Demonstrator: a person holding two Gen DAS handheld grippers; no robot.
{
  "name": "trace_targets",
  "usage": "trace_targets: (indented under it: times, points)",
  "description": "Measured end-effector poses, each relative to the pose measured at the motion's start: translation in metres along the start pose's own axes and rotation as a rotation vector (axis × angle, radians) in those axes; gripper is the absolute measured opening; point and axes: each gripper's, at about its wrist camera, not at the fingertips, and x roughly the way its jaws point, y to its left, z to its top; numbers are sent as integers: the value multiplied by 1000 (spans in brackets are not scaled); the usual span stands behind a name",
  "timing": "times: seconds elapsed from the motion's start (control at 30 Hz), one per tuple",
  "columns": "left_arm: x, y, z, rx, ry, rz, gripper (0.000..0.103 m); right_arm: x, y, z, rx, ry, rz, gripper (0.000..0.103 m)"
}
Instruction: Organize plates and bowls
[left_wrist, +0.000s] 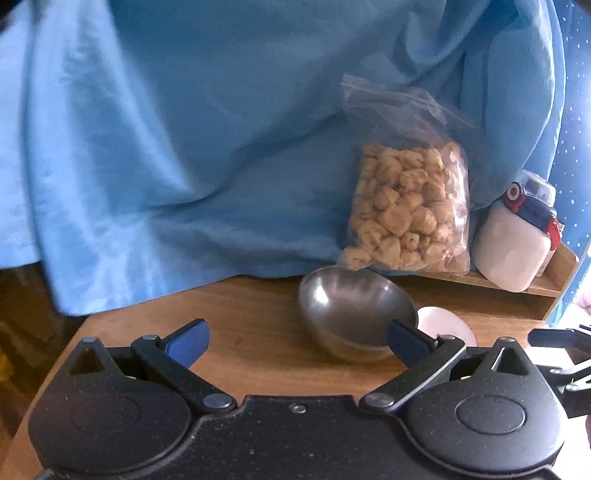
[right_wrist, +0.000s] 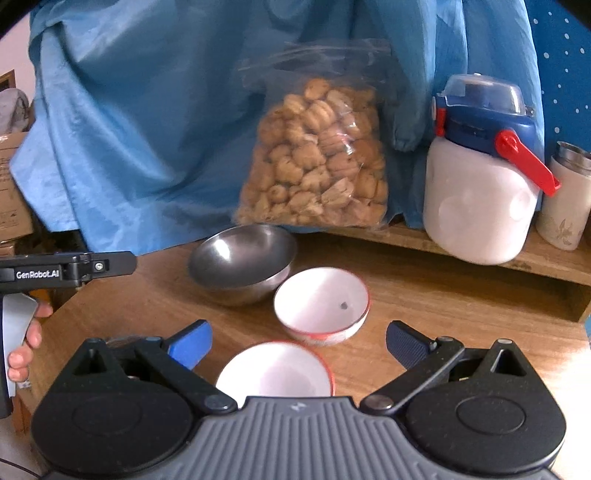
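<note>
Steel bowl (right_wrist: 242, 264): landmark; upright on the wooden table (right_wrist: 424, 295), at the foot of the snack bag (right_wrist: 314, 158), which stands behind it against the blue cloth (right_wrist: 129, 129).
Far ceramic bowl (right_wrist: 321, 304): white with a red rim, just beside the steel bowl on the camera side, rims near or touching; a small dark speck inside.
Near ceramic bowl (right_wrist: 275, 373): same pattern, further from the steel bowl toward the camera, partly hidden by the gripper body.
Right gripper (right_wrist: 299, 345): fingers spread wide, holding nothing; the near ceramic bowl lies between and below them.
Left gripper (left_wrist: 297, 341): fingers apart and empty; its right finger overlaps the steel bowl's near rim in its own view, contact cannot be told.
Jar (right_wrist: 480, 192): white, blue lid with a red clasp, on the raised shelf behind the bowls, well apart from the steel bowl.
Step in hand (judged): nesting the matching ceramic bowls. Pinch the near bowl's wall at one rim point, lift level, and lower it centred into the far bowl without nudging the steel bowl.
</note>
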Motion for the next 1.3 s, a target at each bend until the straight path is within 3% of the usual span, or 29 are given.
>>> trace_targets:
  times: [0.3,0.8,1.17,1.3]
  points:
    - [63,12,5,-15,78,12,102,50,-6,14,9,36,24,103]
    - [82,15,-1,4,109,-12,102,100,-7,32,-32,41,17,102]
    - [92,18,2,4,151,-45,102,115,-3,37,-35,58,49,91]
    - [95,18,1,-9,164,-50,95,117,-1,38,-49,50,54,83]
